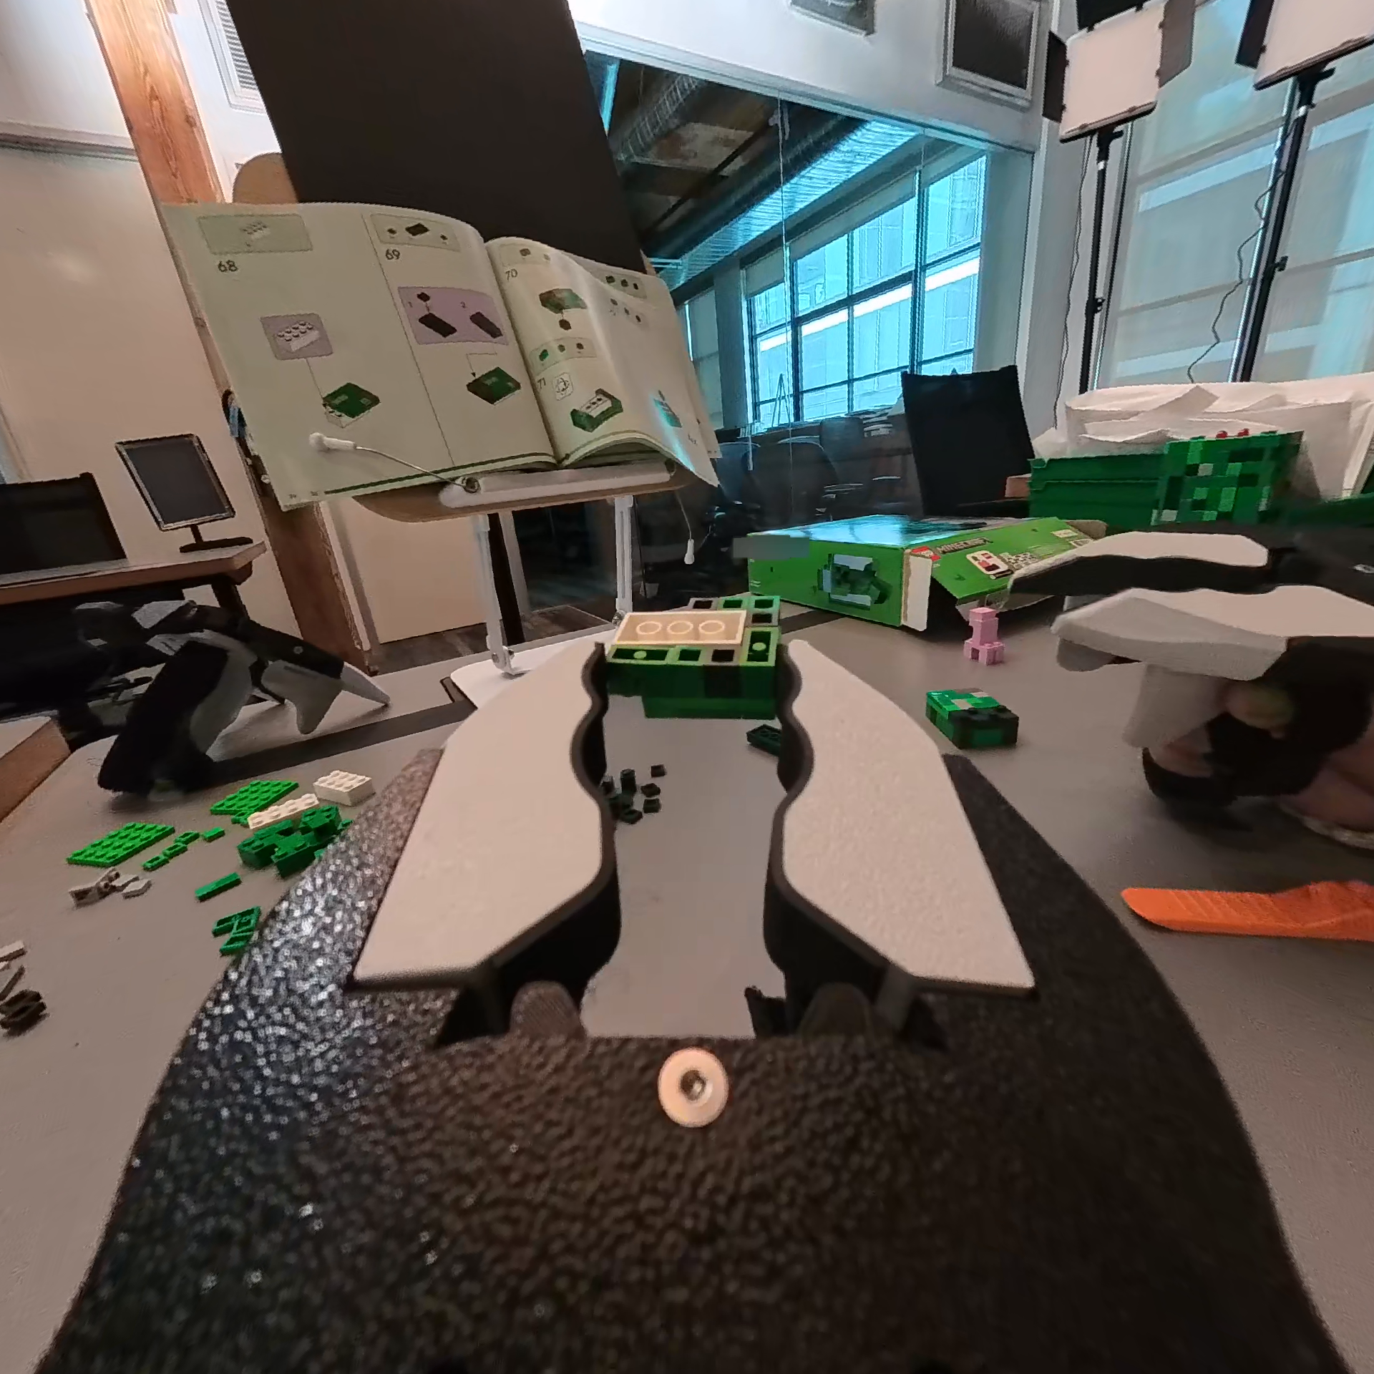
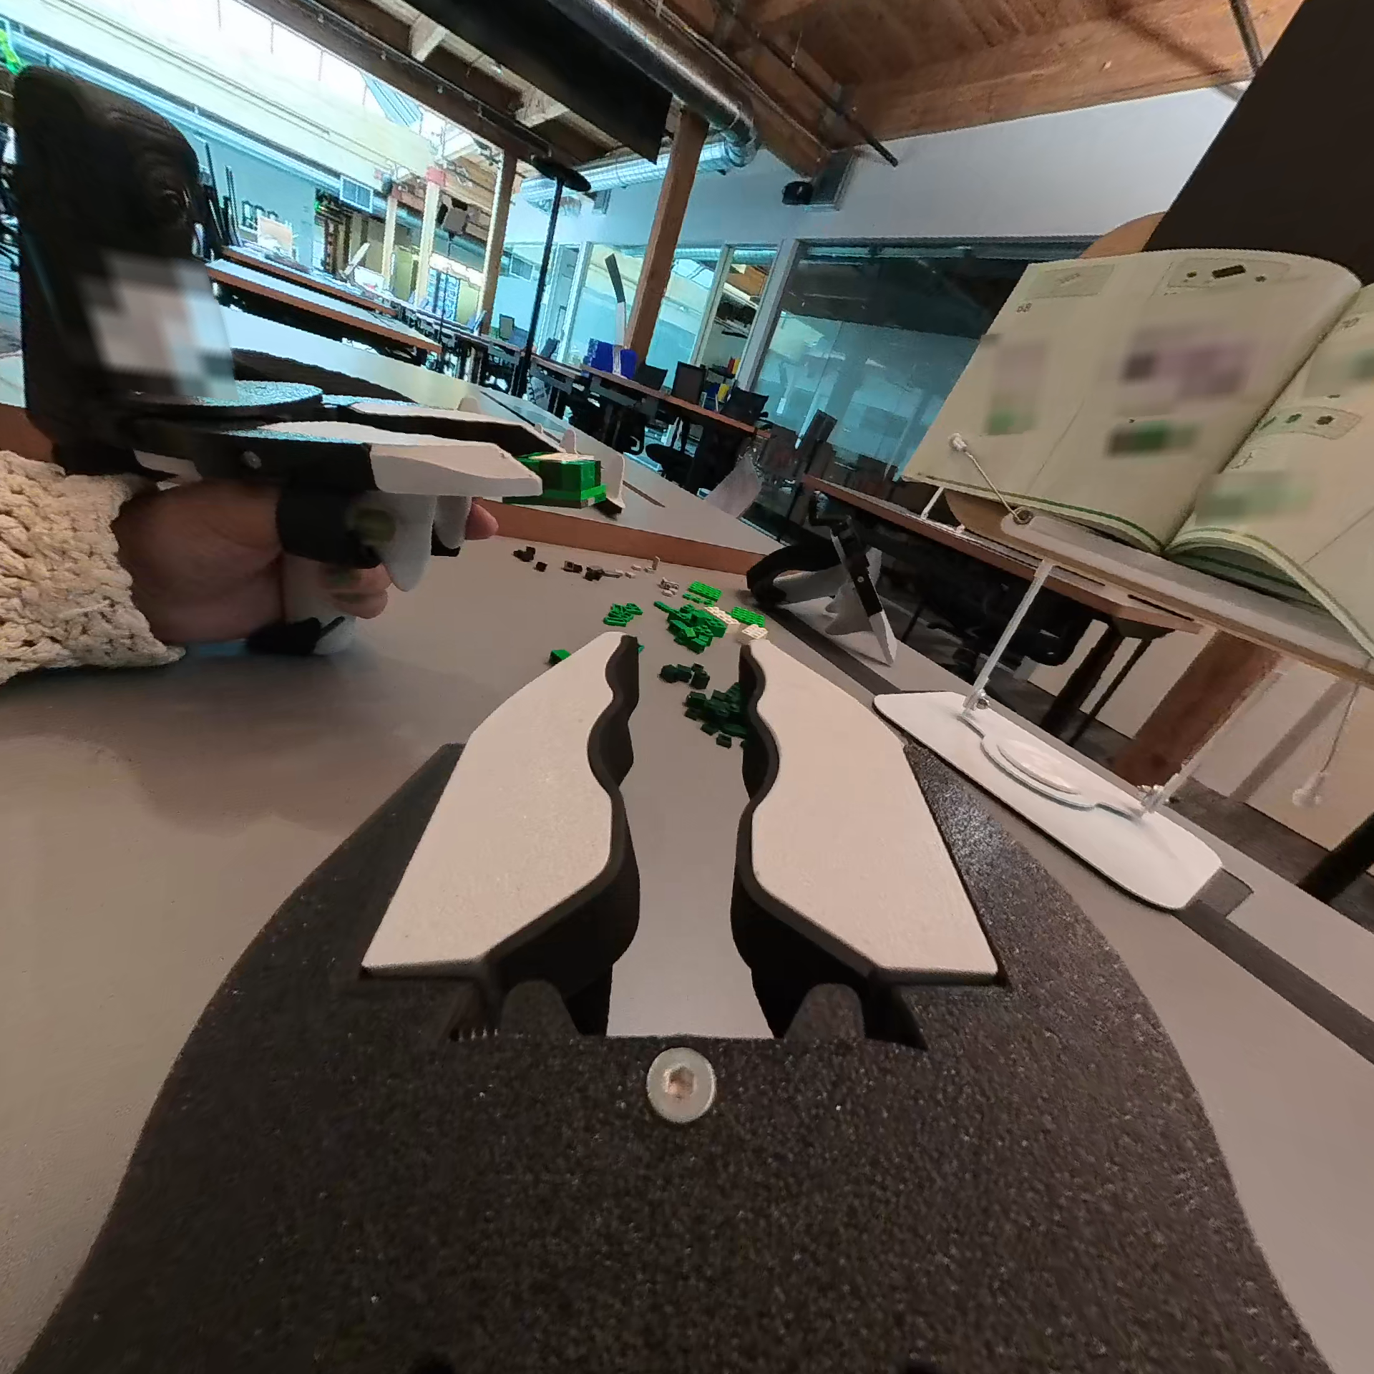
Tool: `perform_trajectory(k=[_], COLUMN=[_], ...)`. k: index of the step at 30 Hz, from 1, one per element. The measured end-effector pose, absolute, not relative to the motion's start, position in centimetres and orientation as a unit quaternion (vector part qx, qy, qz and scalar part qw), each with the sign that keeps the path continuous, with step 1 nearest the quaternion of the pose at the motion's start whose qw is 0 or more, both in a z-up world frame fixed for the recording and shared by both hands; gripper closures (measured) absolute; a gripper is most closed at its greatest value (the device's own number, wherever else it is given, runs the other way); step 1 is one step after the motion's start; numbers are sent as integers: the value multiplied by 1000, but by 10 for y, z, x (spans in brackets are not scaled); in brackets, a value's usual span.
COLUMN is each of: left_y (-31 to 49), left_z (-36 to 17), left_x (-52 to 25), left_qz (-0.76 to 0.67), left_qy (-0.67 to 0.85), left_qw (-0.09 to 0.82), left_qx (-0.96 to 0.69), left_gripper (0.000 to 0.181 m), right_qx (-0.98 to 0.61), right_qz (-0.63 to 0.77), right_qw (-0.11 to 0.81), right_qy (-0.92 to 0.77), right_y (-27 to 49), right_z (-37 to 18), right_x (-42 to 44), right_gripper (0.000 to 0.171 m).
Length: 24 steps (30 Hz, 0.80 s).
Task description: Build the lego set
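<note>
My left gripper [image 1: 691, 665] is shut on a green and black lego assembly [image 1: 695, 673] with a white brick on top, and holds it a little above the grey table [image 1: 1004, 855]. In the right wrist view the same gripper [image 2: 572, 476] shows at the left, held by a hand, with the assembly [image 2: 565, 476] between its tips. My right gripper [image 2: 688, 647] is open and empty, low over the table, pointing at loose dark green pieces [image 2: 714, 706]. It also shows at the right edge of the left wrist view [image 1: 1041, 610].
Green plates and white bricks [image 1: 275, 818] lie left, tiny dark pieces [image 1: 632, 795] under the assembly. A small green block [image 1: 970, 717], pink figure [image 1: 983, 636], orange separator [image 1: 1249, 911] and green box [image 1: 892, 572] lie right. An instruction booklet [image 1: 416, 349] stands behind; a spare gripper [image 1: 223, 691] lies left.
</note>
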<state>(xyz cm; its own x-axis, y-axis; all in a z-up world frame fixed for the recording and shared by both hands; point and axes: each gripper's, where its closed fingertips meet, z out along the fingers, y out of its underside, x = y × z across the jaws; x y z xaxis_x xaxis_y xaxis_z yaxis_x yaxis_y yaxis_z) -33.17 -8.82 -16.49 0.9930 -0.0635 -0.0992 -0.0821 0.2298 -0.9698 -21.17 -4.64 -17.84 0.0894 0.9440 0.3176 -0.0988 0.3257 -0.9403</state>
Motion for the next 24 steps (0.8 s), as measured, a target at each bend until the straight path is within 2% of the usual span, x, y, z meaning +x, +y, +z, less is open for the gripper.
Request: perform_trajectory(k=[5, 16, 24], left_y=[-88, -102, -115], left_z=[-165, -176, -169], left_x=[-336, -403, -421], left_qz=[29, 204, 237], left_qy=[52, -79, -124], left_qw=[781, 723, 726], left_qx=[-622, -656, -634], left_gripper=[138, 138, 138], right_qx=[-404, -403, -393], right_qz=[425, 410, 393], right_qw=[616, 586, 589], right_qy=[-526, -571, -587], right_y=[-46, -57, -61], right_z=[-179, -191, -194], right_x=[-212, -221, -225], right_gripper=[148, 148, 150])
